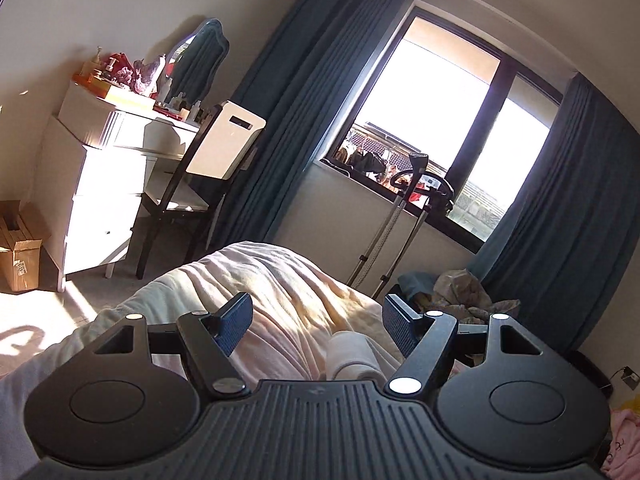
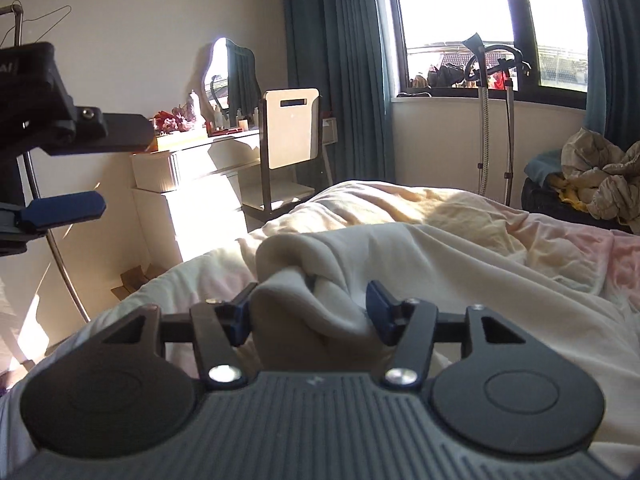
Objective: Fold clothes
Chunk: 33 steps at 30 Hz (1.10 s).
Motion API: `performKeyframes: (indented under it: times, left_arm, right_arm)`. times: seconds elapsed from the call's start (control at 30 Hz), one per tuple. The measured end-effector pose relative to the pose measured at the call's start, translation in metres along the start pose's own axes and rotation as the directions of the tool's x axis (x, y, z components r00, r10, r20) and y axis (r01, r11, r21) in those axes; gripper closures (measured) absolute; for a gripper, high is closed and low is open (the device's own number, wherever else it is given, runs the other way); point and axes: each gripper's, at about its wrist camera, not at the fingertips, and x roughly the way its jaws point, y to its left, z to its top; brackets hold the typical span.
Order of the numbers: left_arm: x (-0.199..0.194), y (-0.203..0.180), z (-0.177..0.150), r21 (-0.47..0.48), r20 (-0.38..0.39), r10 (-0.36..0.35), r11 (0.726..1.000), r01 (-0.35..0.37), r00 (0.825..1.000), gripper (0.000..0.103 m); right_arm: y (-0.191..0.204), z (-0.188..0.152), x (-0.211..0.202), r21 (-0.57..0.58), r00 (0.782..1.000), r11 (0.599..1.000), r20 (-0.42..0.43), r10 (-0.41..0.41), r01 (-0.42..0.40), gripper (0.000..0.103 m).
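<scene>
The left claw [image 1: 316,326] hangs wide open and empty above the bed [image 1: 280,280]. Further right, the right claw [image 2: 310,312], part open, straddles a bunched fold of the cream garment [image 2: 360,256] without pinching it; better to close on one clean edge. No legible writing shows.

So there's a bed [image 2: 500,280] with a rumpled pale pink and cream cover, sunlit toward the far end. A bunched-up whitish garment [image 2: 360,256] lies right on it, plus a small white rolled cloth [image 1: 354,356] sitting on the cover.
</scene>
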Motion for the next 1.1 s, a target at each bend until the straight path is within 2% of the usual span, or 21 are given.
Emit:
performKeyframes:
  times: [0.1,0.13,0.2,0.27,0.33,0.47,0.57,0.67,0.8,0.87,0.9,0.97,1.1]
  left_arm:
    - [0.017,-0.007,-0.013,0.068,-0.104,0.027,0.997,-0.02,0.994,0.028]
    - [0.023,-0.009,-0.018,0.094,-0.14,0.047,0.995,-0.034,0.989,0.028]
    - [0.033,-0.013,-0.027,0.142,-0.186,0.092,0.988,-0.066,0.978,0.028]
    - [0.042,-0.014,-0.033,0.181,-0.214,0.129,0.979,-0.09,0.968,0.028]
    - [0.053,-0.01,-0.039,0.211,-0.248,0.168,0.971,-0.116,0.954,0.028]
    - [0.068,-0.001,-0.05,0.241,-0.303,0.237,0.956,-0.167,0.923,0.026]
    - [0.071,0.008,-0.051,0.197,-0.33,0.242,0.963,-0.185,0.912,0.026]
    - [0.063,0.011,-0.048,0.148,-0.324,0.23,0.97,-0.191,0.918,0.027]
    - [0.031,0.0,-0.032,0.064,-0.231,0.155,0.987,-0.144,0.96,0.028]
    - [0.01,-0.009,-0.026,0.018,-0.163,0.078,0.997,-0.076,0.984,0.028]
    - [0.002,-0.015,-0.025,0.001,-0.138,0.041,0.999,-0.041,0.99,0.028]
    - [-0.004,-0.03,-0.029,-0.007,-0.115,-0.032,0.999,0.031,0.993,0.028]
    - [0.022,-0.079,-0.055,0.118,-0.156,-0.127,0.982,0.146,0.98,0.028]
  right_arm:
    - [-0.021,0.0,-0.052,-0.024,0.998,0.999,0.042,0.042,-0.041,0.037]
    - [-0.028,0.0,-0.066,-0.042,0.998,0.999,0.06,0.032,-0.029,0.037]
    - [-0.044,-0.005,-0.09,-0.085,0.995,0.994,0.083,-0.062,0.069,0.037]
    - [-0.063,-0.016,-0.101,-0.075,0.984,0.983,0.065,-0.165,0.169,0.038]
    - [-0.085,-0.033,-0.103,-0.034,0.976,0.976,0.02,-0.216,0.216,0.038]
    - [-0.117,-0.079,-0.078,0.039,0.95,0.966,-0.193,-0.245,0.257,0.034]
    - [-0.119,-0.09,-0.074,0.102,0.951,0.96,-0.194,-0.239,0.262,0.032]
    - [-0.12,-0.095,-0.074,0.145,0.953,0.954,-0.194,-0.232,0.262,0.032]
    - [-0.12,-0.097,-0.078,0.163,0.958,0.954,-0.182,-0.223,0.253,0.032]
    - [-0.119,-0.097,-0.078,0.164,0.958,0.953,-0.18,-0.225,0.255,0.031]
    - [-0.118,-0.097,-0.078,0.161,0.958,0.953,-0.177,-0.227,0.255,0.031]
    - [-0.117,-0.098,-0.078,0.154,0.958,0.954,-0.171,-0.23,0.257,0.03]
    - [-0.119,-0.099,-0.077,0.152,0.96,0.955,-0.164,-0.229,0.254,0.03]
